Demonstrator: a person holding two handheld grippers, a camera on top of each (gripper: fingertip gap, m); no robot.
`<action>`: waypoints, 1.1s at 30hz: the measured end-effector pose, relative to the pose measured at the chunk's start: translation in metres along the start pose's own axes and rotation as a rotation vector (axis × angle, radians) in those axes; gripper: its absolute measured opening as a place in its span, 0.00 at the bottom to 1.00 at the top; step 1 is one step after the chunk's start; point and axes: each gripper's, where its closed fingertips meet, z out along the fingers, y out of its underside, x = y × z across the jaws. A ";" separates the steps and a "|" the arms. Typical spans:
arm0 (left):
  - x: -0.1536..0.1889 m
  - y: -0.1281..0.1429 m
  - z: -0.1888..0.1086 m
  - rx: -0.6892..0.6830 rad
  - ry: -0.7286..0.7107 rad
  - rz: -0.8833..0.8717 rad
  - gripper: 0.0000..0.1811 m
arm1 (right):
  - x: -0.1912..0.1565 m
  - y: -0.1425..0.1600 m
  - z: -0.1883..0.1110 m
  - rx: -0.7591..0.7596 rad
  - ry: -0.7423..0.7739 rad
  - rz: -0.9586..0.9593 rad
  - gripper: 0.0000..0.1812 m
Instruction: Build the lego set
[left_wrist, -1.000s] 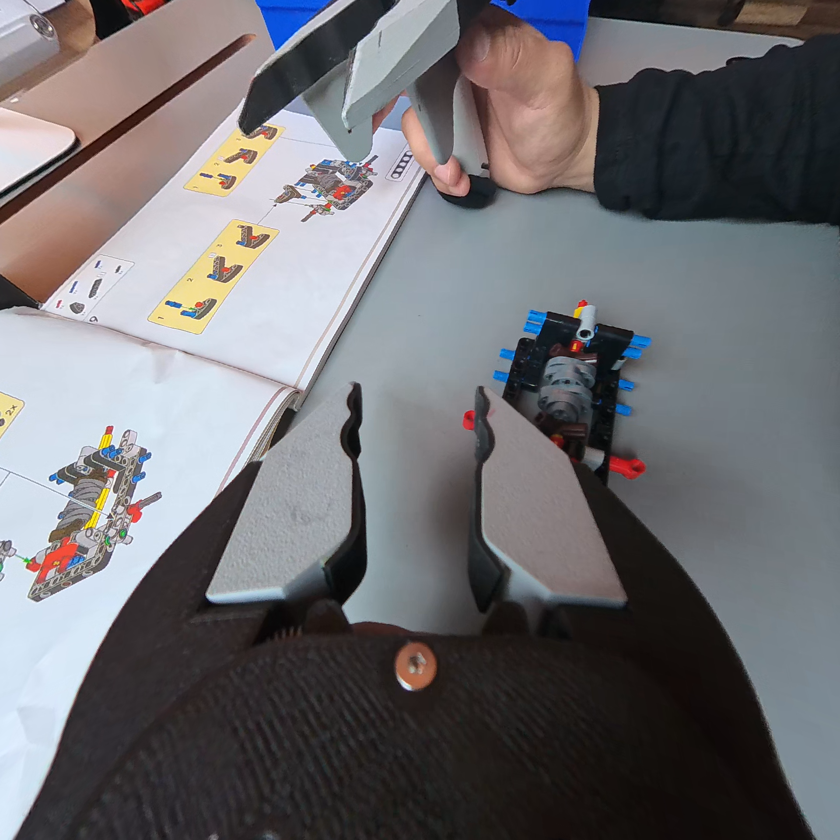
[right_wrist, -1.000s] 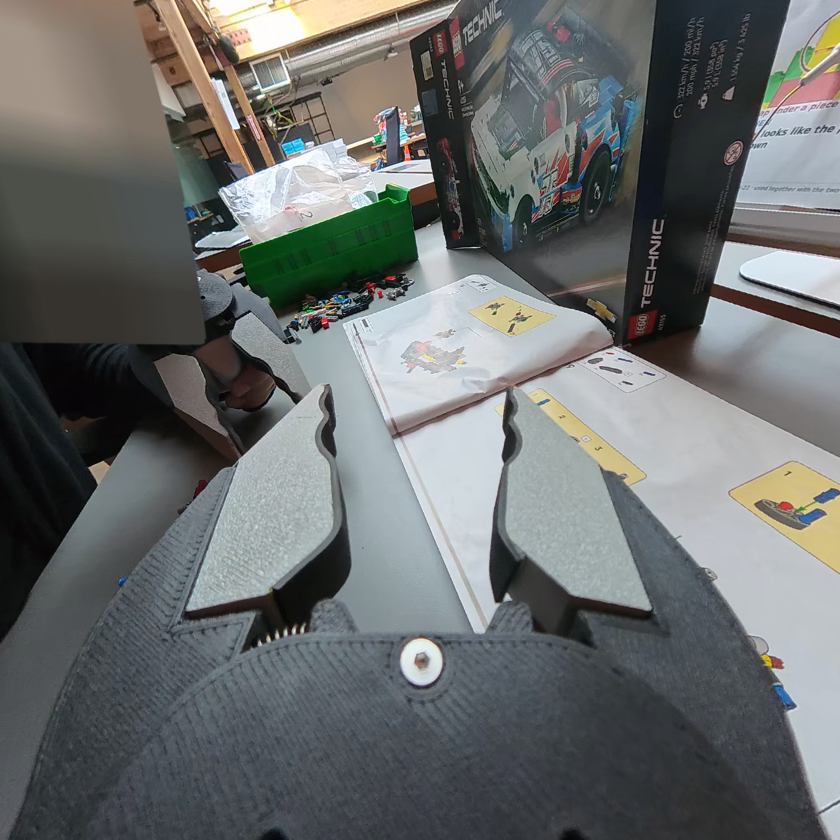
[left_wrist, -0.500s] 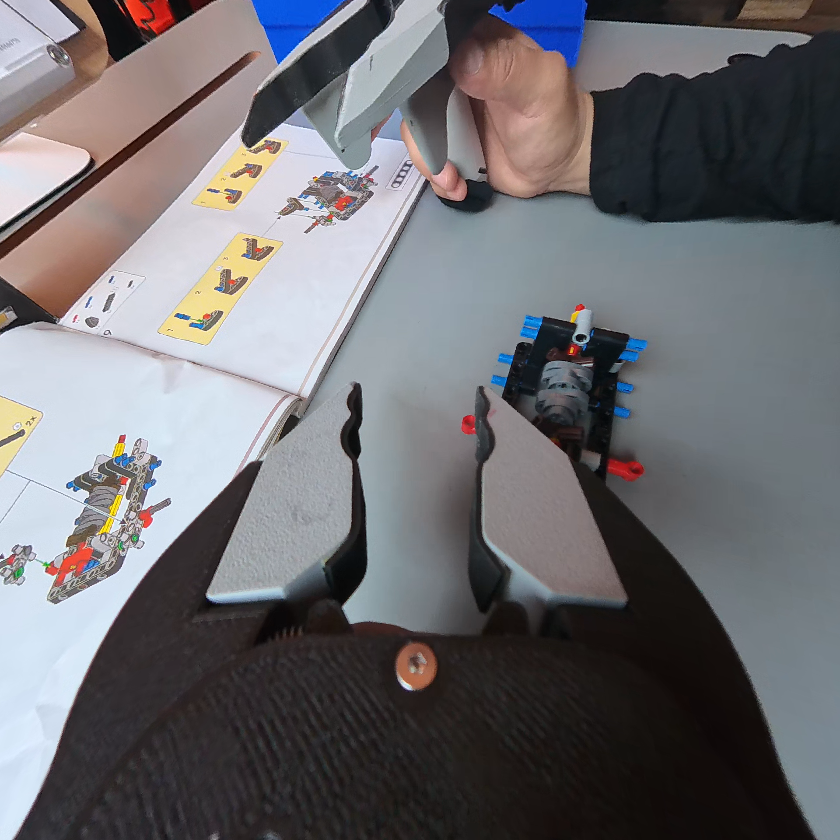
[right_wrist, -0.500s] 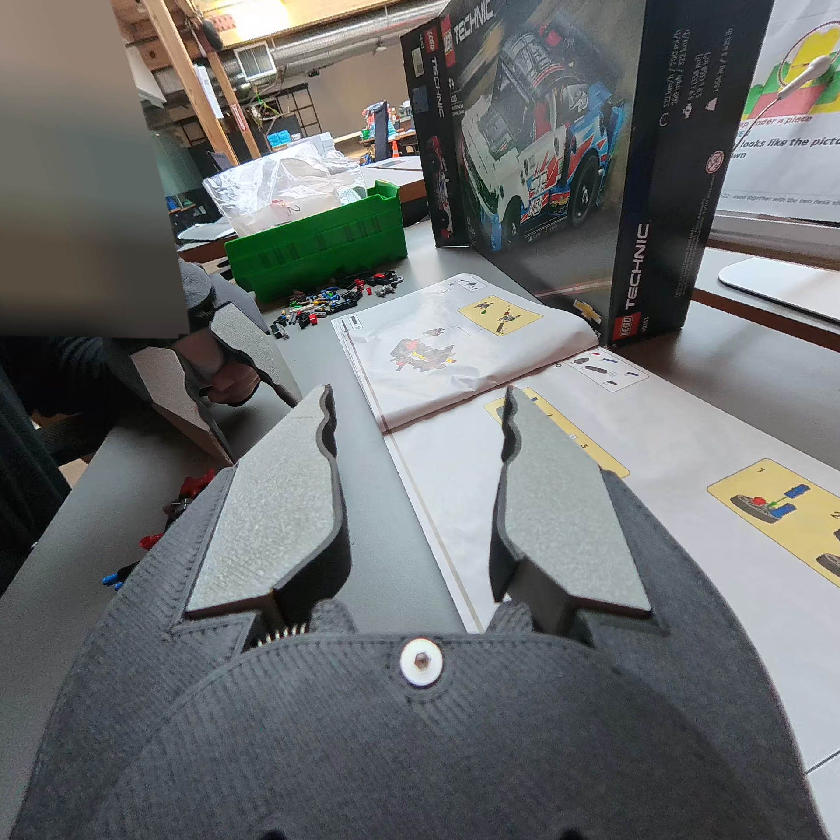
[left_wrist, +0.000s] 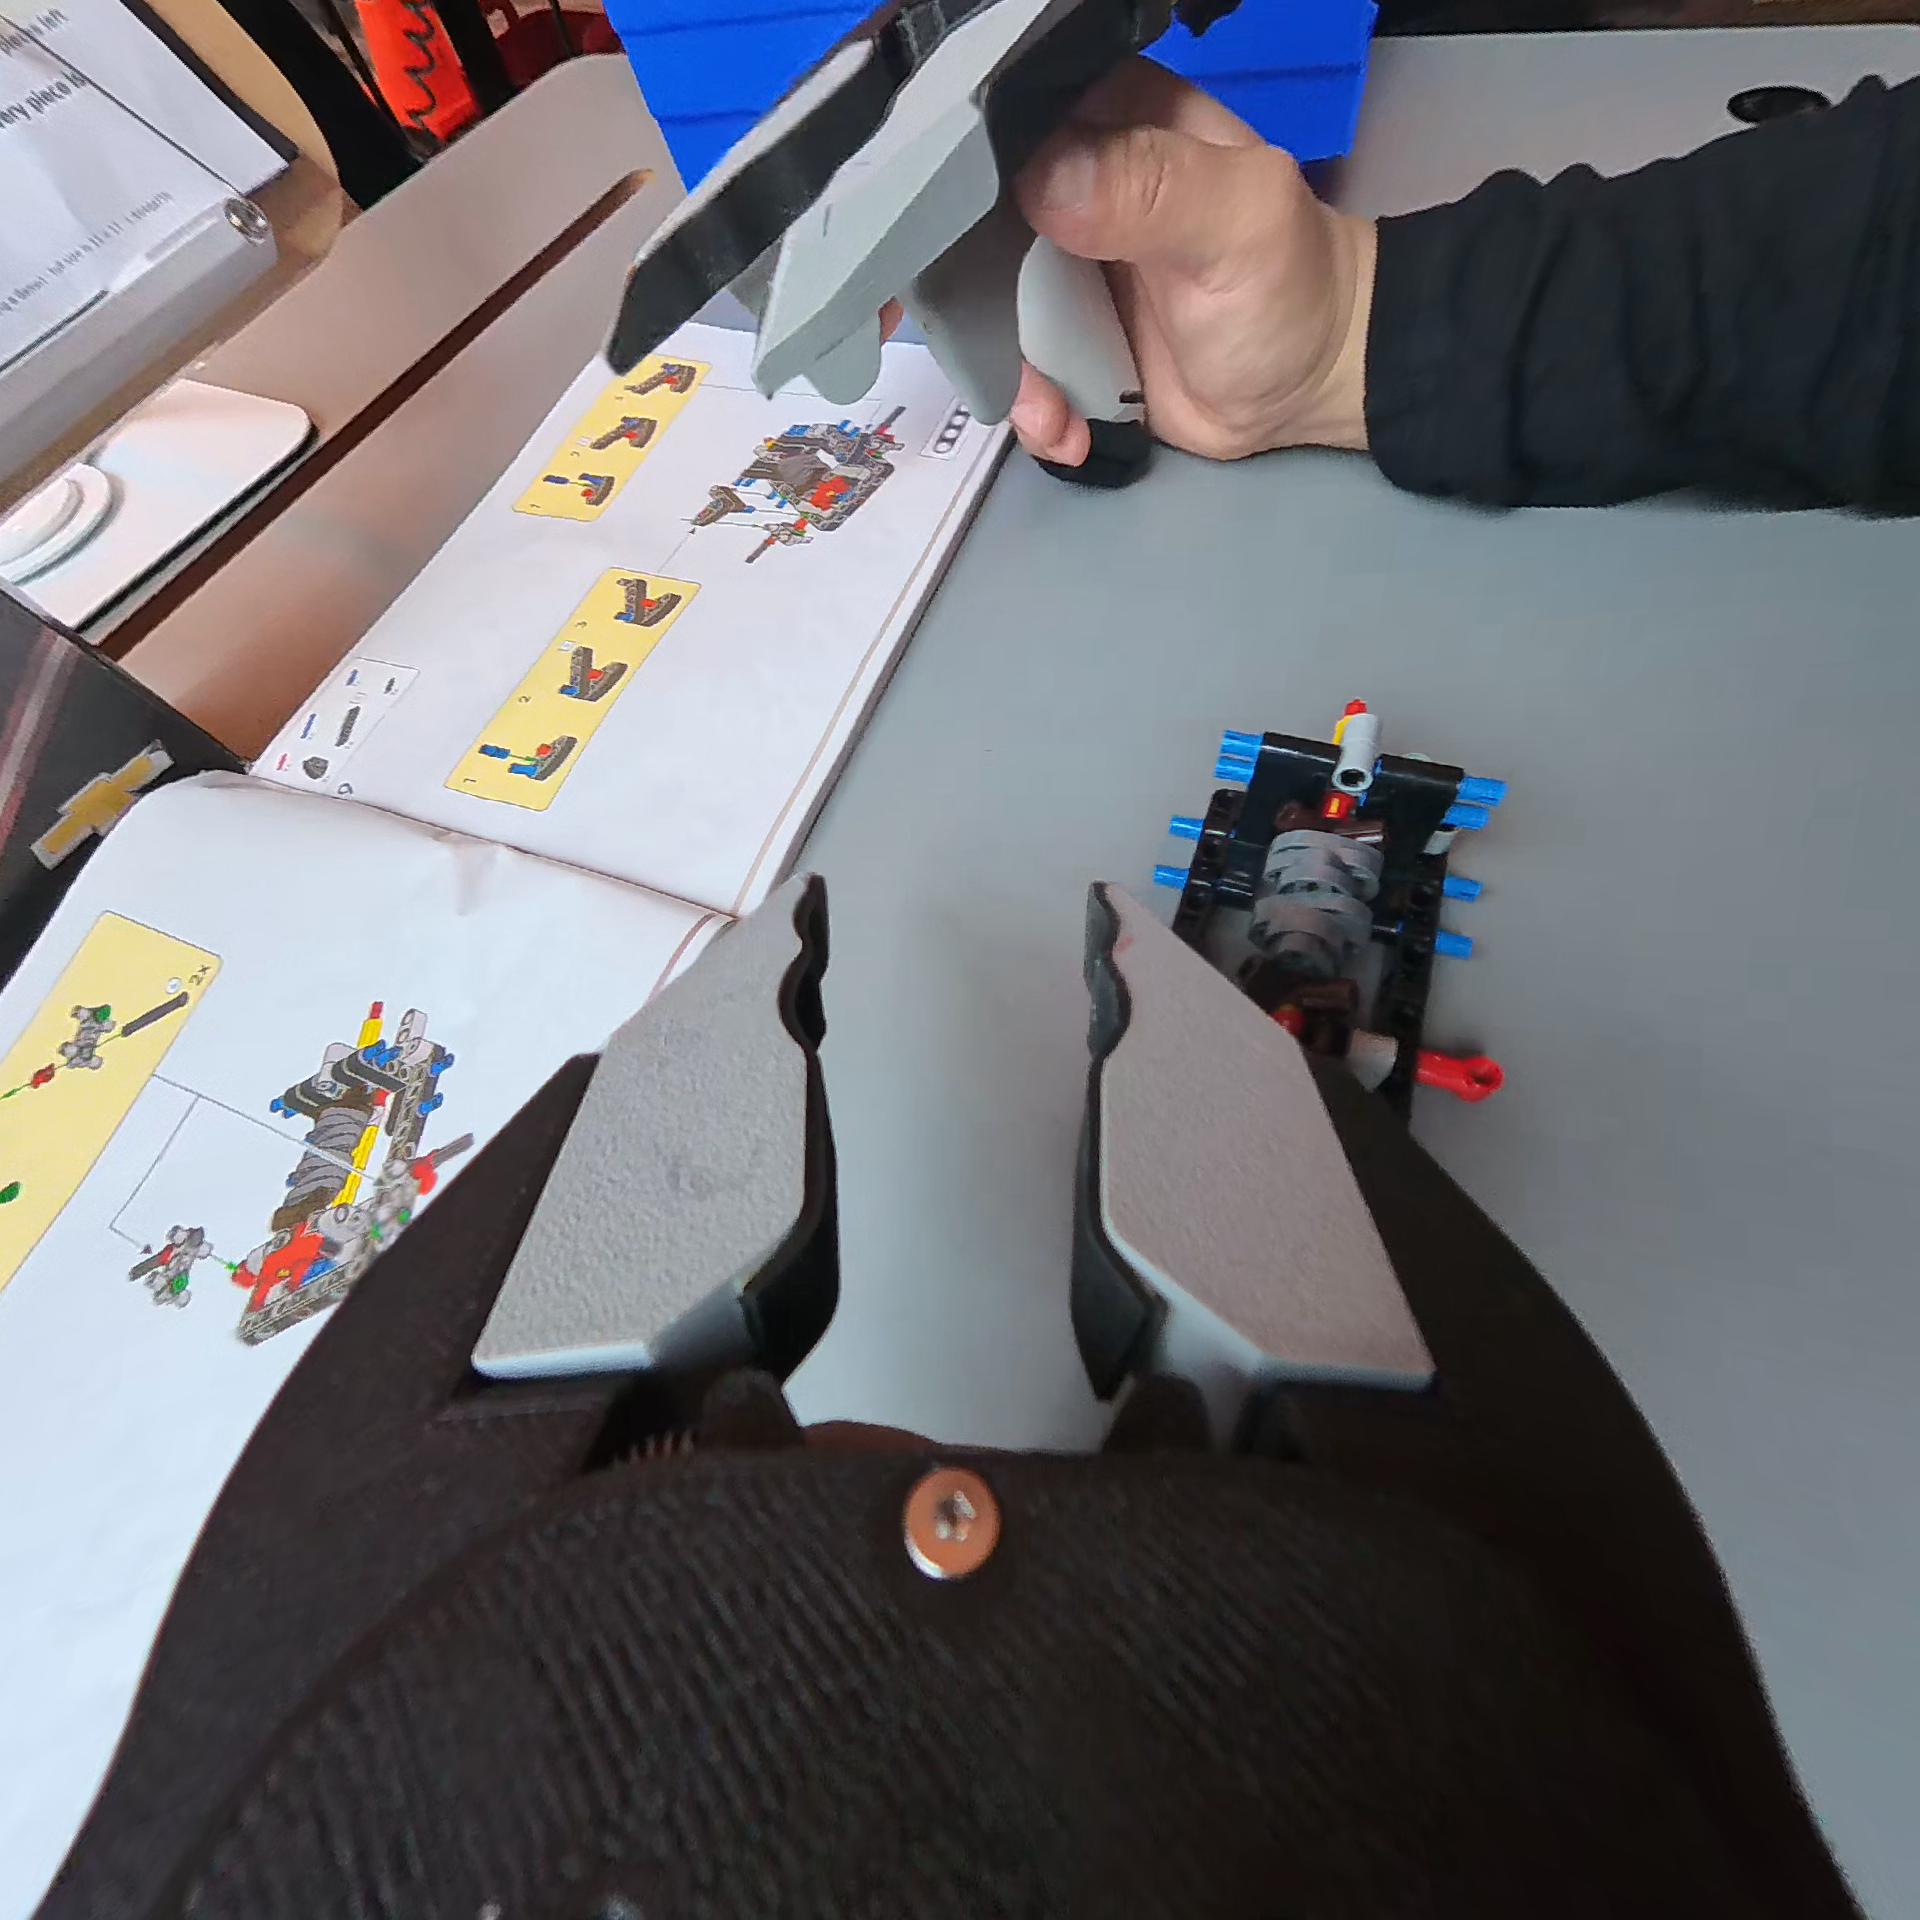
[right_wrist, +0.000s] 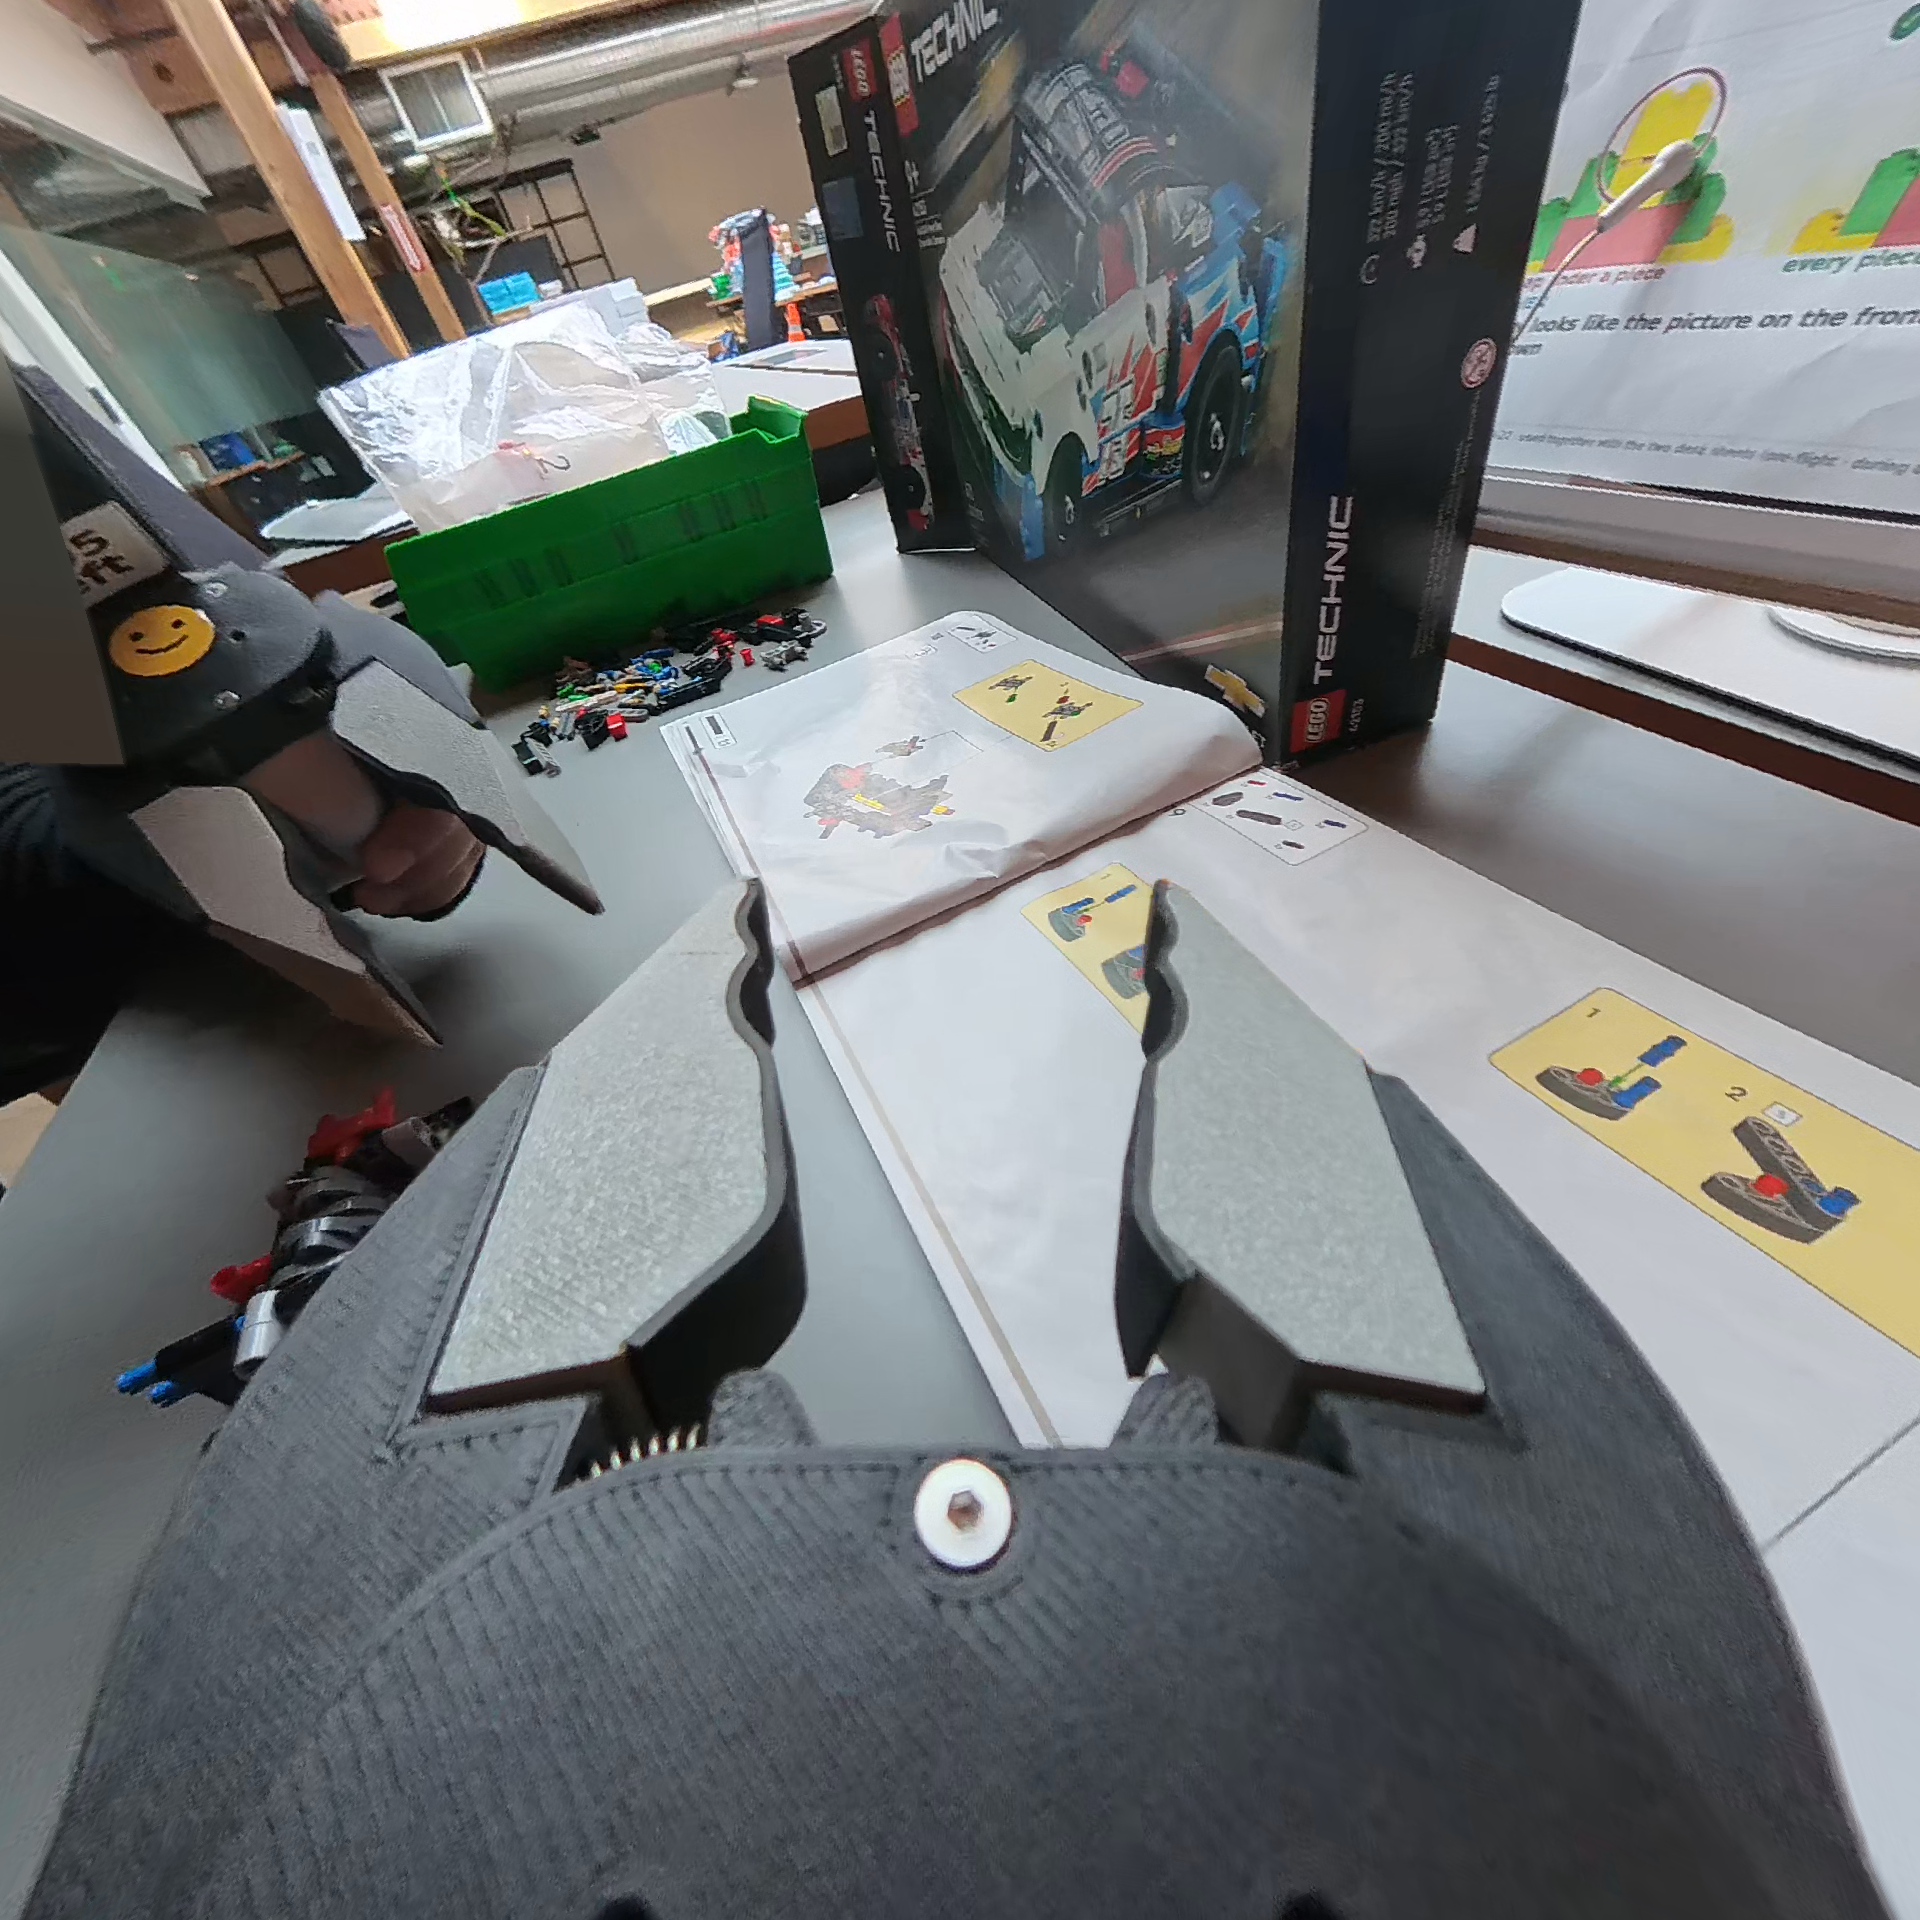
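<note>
left gripper (left_wrist: 951, 951): fingers spread, empty | right gripper (right_wrist: 961, 971): fingers spread, empty, over instruction booklet (right_wrist: 1351, 1039) | lego chassis (left_wrist: 1340, 894): just beyond my left gripper's outer finger | advice: read step, then approach chassis squarely, clamp black frame, avoid blue pins.

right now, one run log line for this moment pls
left gripper: open, empty, above table beside chassis | right gripper: open, empty, over manual | loose parts: by green bin | chassis: untouched

Green bin (right_wrist: 613, 566); black lego assembly (left_wrist: 1335, 894), blue pins, possibly brown core.
</note>
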 end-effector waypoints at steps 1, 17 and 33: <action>-0.002 -0.001 -0.002 0.003 -0.010 0.001 0.26 | 0.002 0.000 0.000 -0.003 0.012 0.001 0.38; -0.139 0.037 -0.142 0.032 -0.493 -0.153 0.18 | 0.011 0.002 -0.003 -0.011 0.065 0.019 0.36; -0.151 0.117 -0.123 -0.140 -0.262 -0.433 0.28 | -0.044 0.017 0.160 -0.447 -0.128 -0.100 0.23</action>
